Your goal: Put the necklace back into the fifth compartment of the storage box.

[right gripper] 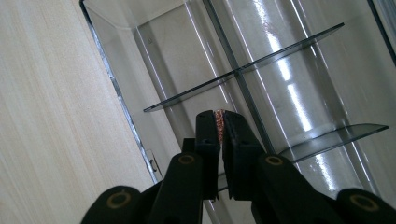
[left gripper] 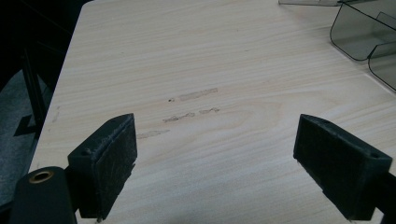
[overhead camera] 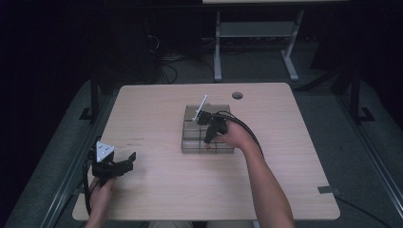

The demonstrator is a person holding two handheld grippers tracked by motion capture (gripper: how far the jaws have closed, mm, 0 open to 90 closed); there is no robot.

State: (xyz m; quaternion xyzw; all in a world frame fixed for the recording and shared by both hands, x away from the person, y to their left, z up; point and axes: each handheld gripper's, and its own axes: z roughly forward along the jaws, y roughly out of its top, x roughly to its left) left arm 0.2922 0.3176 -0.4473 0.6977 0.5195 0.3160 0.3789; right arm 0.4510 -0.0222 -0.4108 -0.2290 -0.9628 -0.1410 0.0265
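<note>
High view: a clear, smoke-tinted organiser box (overhead camera: 207,135) with divider walls sits near the middle of the pale wooden counter (overhead camera: 157,190). The right claw (overhead camera: 198,115) hangs over the box's far part; a thin white stick (overhead camera: 203,102) rises beside it. The left claw (overhead camera: 129,160) rests near the counter's near-left corner, well apart from the box.

Left gripper view: the left claw (left gripper: 215,163) is spread wide above bare counter (left gripper: 187,60); nothing lies between the pads.

Right gripper view: the right claw (right gripper: 219,114) is nearly pressed together, pinching a small coppery, grainy piece (right gripper: 218,122) at its tips, above a compartment of the box (right gripper: 261,70), whose glossy walls reflect light.
</note>
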